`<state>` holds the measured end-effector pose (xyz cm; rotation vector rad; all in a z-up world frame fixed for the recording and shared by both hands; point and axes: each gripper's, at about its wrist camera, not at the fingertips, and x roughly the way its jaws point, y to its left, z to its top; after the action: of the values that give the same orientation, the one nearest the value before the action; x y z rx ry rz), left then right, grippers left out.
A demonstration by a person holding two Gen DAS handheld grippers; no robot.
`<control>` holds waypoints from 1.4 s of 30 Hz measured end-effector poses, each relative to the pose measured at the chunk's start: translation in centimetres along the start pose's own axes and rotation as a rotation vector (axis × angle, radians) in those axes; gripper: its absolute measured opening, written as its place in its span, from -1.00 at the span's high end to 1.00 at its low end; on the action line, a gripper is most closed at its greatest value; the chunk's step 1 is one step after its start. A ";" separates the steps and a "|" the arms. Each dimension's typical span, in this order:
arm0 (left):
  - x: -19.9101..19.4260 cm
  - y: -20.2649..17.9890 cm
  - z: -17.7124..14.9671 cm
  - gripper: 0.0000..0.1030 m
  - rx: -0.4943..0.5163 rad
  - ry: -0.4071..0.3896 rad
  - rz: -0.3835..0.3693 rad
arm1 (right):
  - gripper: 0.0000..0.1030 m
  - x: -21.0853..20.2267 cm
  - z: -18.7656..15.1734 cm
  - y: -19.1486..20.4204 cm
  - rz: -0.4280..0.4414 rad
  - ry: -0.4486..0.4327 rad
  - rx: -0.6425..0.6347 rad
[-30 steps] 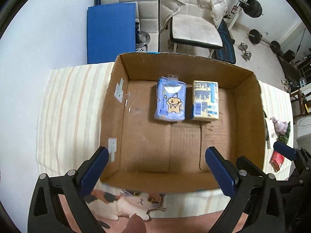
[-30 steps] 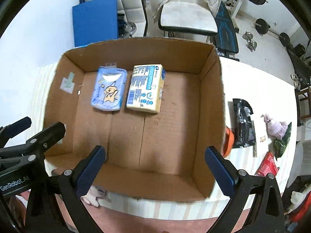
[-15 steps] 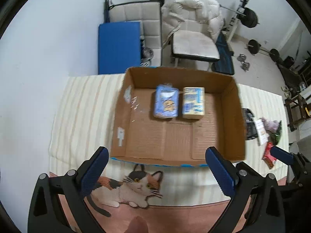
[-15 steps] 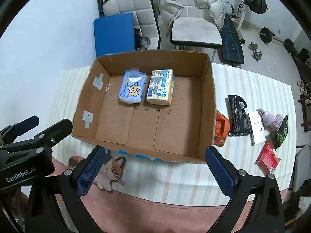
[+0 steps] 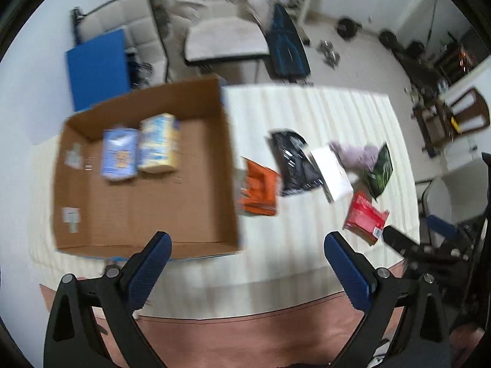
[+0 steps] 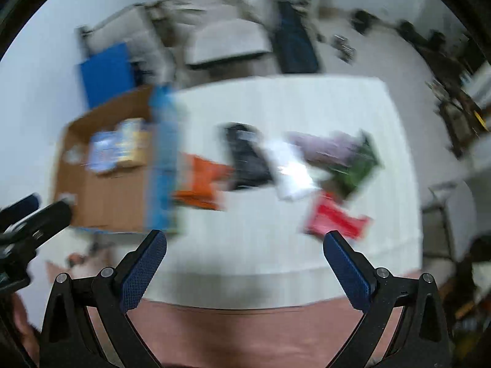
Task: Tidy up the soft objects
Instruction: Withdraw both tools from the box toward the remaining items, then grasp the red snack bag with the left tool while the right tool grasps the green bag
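Observation:
An open cardboard box (image 5: 92, 245) stands on the striped table at the left, holding a blue tissue pack (image 5: 119, 155) and a yellow tissue pack (image 5: 159, 144). To its right lie an orange packet (image 5: 259, 188), a black pouch (image 5: 293, 162), a white packet (image 5: 333, 171), a lilac soft toy (image 5: 356, 153), a green bag (image 5: 380, 170) and a red packet (image 5: 365, 219). My left gripper (image 5: 247, 250) hangs open and empty above the table's near edge. My right gripper (image 6: 245, 247) is open and empty too; its view is blurred, showing the box (image 6: 101, 196) and red packet (image 6: 334, 217).
The striped cloth (image 5: 291, 260) ends at a pink mat (image 5: 245, 337) in front. Behind the table stand a blue board (image 5: 95, 67), a white chair (image 5: 227, 38) and gym weights on the floor. The right gripper's body (image 5: 429, 248) shows at the right edge.
Both grippers have pulled back from the box and swung right, so the loose packets on the table come into view. Both stay open and empty.

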<state>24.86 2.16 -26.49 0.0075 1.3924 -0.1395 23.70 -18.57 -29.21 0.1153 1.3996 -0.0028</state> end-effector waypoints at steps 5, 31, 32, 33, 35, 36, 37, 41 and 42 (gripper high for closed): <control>6.7 -5.3 0.0 -0.98 0.022 0.133 0.003 | -1.00 6.0 0.2 -7.9 -0.088 0.108 -0.020; 22.5 -20.4 -2.3 -0.31 -0.163 0.483 -0.136 | -1.00 11.1 -0.7 -28.2 0.178 0.150 0.497; 22.0 -19.8 -2.5 -0.24 -0.132 0.477 -0.106 | -1.00 11.5 0.0 -27.8 0.205 0.154 0.492; 21.7 -19.3 -2.7 -0.15 -0.109 0.464 -0.082 | -1.00 12.0 0.9 -27.1 0.236 0.161 0.490; 21.3 -18.0 -3.2 -0.14 -0.070 0.439 -0.028 | -1.00 13.2 2.6 -25.8 0.282 0.168 0.478; 21.3 -17.3 -3.3 -0.15 -0.069 0.432 -0.020 | -1.00 13.8 3.4 -25.1 0.294 0.174 0.473; 21.2 -16.4 -3.5 -0.15 -0.081 0.429 -0.013 | -1.00 14.4 4.0 -24.6 0.298 0.181 0.472; 20.6 -13.7 -3.7 -0.15 -0.148 0.415 -0.039 | -1.00 17.6 6.9 -22.0 0.367 0.239 0.479; 20.4 -13.3 -3.7 -0.15 -0.161 0.413 -0.045 | -1.00 18.3 7.5 -21.5 0.373 0.248 0.488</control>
<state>23.33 -12.63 -46.14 -0.1364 1.8135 -0.0641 32.73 -39.38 -47.65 0.8038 1.5833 -0.0204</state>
